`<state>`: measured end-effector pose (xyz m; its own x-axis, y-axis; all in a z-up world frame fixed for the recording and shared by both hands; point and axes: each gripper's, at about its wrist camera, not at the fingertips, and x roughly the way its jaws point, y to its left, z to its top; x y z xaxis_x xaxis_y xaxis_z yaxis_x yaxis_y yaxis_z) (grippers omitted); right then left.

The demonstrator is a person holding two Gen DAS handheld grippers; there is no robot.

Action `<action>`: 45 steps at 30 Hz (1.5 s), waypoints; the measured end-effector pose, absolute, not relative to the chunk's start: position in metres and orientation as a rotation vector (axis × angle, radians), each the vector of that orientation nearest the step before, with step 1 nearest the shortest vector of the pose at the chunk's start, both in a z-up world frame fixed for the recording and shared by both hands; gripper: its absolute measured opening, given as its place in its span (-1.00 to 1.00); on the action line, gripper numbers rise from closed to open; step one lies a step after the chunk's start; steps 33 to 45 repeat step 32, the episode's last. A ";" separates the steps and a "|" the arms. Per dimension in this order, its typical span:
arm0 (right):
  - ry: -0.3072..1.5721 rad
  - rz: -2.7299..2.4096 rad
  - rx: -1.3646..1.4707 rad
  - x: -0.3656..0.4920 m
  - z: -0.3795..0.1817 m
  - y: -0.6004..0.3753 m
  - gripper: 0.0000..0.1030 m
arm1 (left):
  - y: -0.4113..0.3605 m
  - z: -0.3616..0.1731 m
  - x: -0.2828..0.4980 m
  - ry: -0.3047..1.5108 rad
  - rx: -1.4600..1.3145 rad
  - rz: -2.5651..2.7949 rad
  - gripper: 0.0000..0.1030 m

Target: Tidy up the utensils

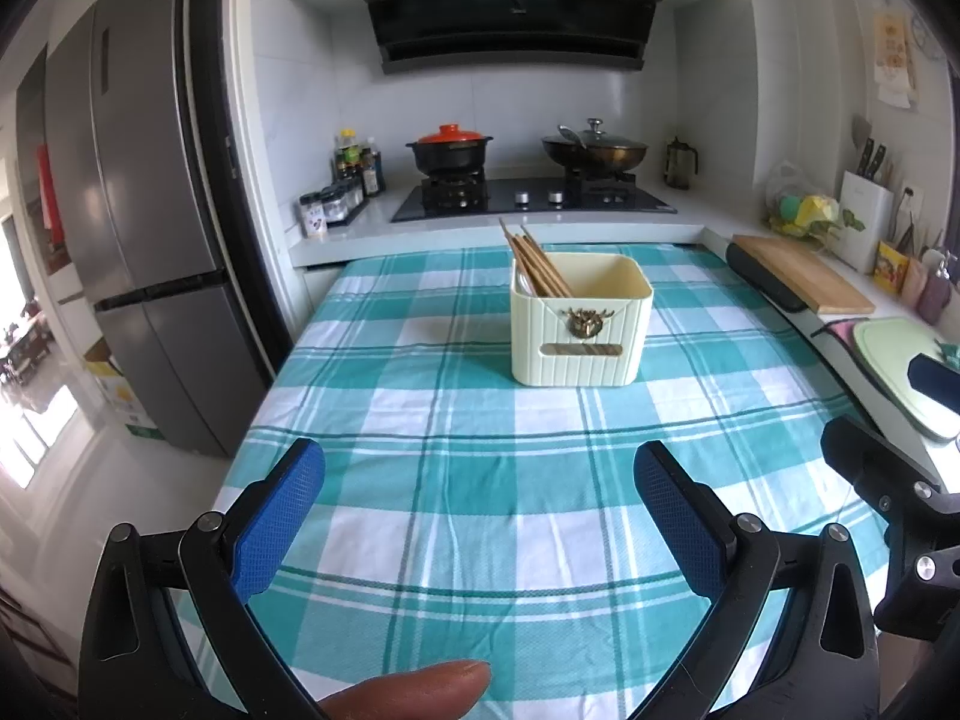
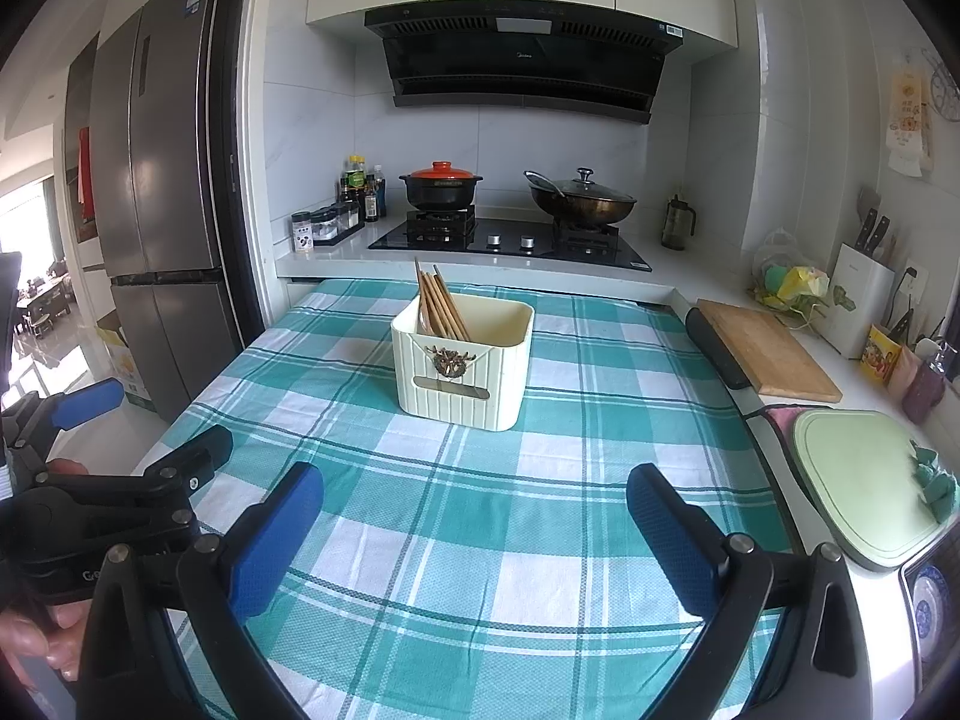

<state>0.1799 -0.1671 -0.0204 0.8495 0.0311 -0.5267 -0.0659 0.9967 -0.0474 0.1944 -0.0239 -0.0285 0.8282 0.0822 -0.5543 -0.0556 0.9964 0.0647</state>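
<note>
Facing: both grippers look across the table [image 1: 456,516] toward the stove wall, the checked cloth spread under them with no loose utensil showing on it.
Table: the only task things in view sit together near its far middle, well apart from both sets of jaws.
Holder: a cream utensil box [image 1: 581,324] stands upright on the cloth, straight ahead and slightly right of the left gripper [image 1: 480,516]; from the right gripper [image 2: 475,531] it lies ahead and slightly left, at [image 2: 462,360].
Chopsticks: a bundle of wooden chopsticks [image 1: 537,267] stands in the box's left part, long axis steep, tops leaning away to the left; what looks like a pale spoon sits beside them, too small to be sure.
Jaws: both pairs stand wide apart and hold nothing.
Nearer arm: hard to call; the box looks about equally far from each, and the two grippers sit side by side.
Judgement: with everything apparently already in the box, any next reach would go forward and down onto the stick tops.
</note>
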 end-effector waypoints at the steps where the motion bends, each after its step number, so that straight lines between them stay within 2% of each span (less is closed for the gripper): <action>1: 0.553 0.052 -0.064 0.180 -0.020 -0.167 1.00 | -0.024 -0.028 0.194 0.590 0.046 0.073 0.99; 45: 0.562 0.051 -0.064 0.181 -0.021 -0.173 1.00 | -0.027 -0.028 0.195 0.582 0.030 0.067 0.99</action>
